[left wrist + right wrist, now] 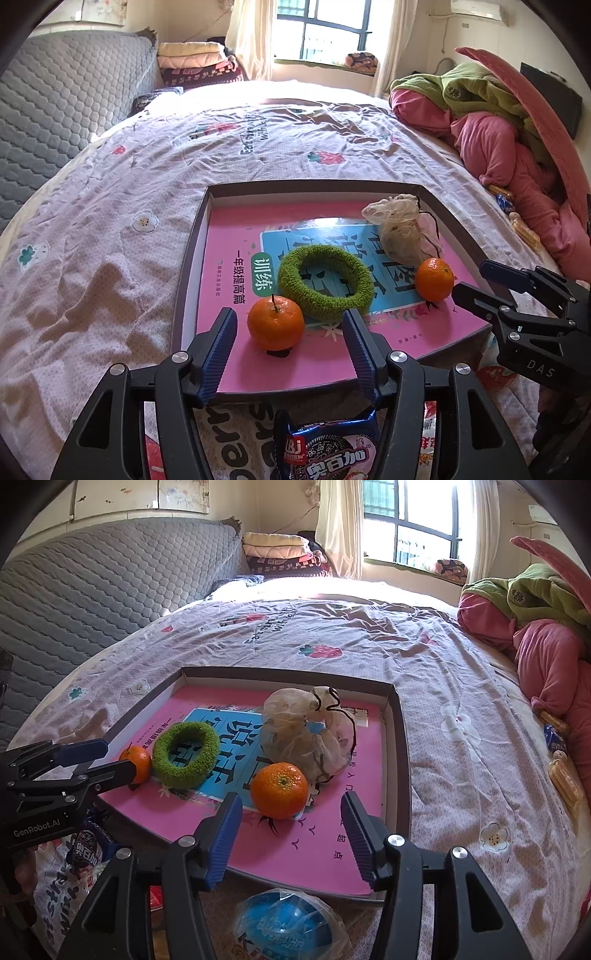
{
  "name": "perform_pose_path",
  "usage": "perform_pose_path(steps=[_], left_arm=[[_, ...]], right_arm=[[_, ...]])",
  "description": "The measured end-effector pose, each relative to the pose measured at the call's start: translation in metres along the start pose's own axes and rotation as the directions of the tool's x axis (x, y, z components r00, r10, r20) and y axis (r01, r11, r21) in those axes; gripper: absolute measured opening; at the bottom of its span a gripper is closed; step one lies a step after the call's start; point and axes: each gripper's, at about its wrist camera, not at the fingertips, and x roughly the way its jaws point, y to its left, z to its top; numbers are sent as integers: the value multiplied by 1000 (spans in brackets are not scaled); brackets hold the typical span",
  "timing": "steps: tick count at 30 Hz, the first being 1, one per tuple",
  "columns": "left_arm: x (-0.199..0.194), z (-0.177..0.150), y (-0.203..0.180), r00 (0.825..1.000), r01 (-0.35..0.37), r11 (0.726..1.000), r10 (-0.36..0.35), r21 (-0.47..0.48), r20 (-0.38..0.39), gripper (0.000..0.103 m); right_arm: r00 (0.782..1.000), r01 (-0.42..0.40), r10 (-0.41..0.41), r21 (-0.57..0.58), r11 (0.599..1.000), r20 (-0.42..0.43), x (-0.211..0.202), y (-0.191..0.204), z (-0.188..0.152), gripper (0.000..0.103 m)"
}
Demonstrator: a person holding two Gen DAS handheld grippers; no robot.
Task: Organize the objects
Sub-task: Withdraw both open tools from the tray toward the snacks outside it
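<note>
A shallow box tray lies on the bed, with a pink booklet in it. On the booklet sit two tangerines, a green fuzzy ring and a mesh pouch. My left gripper is open, with the left tangerine between its fingertips. My right gripper is open, just in front of the right tangerine.
A blue cookie packet lies on the bed below the left gripper. A blue wrapped ball lies below the right gripper. Pink and green bedding is piled at the right, with snack packets by it.
</note>
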Motion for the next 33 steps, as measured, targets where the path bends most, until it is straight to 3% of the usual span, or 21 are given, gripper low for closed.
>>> perform_pose_path(steps=[33], left_arm=[[-35,-17,-31,997,65,996,-67,58,43,62]], right_arm=[[999,0,-1,25,1000,47,-26,-5,-6,60]])
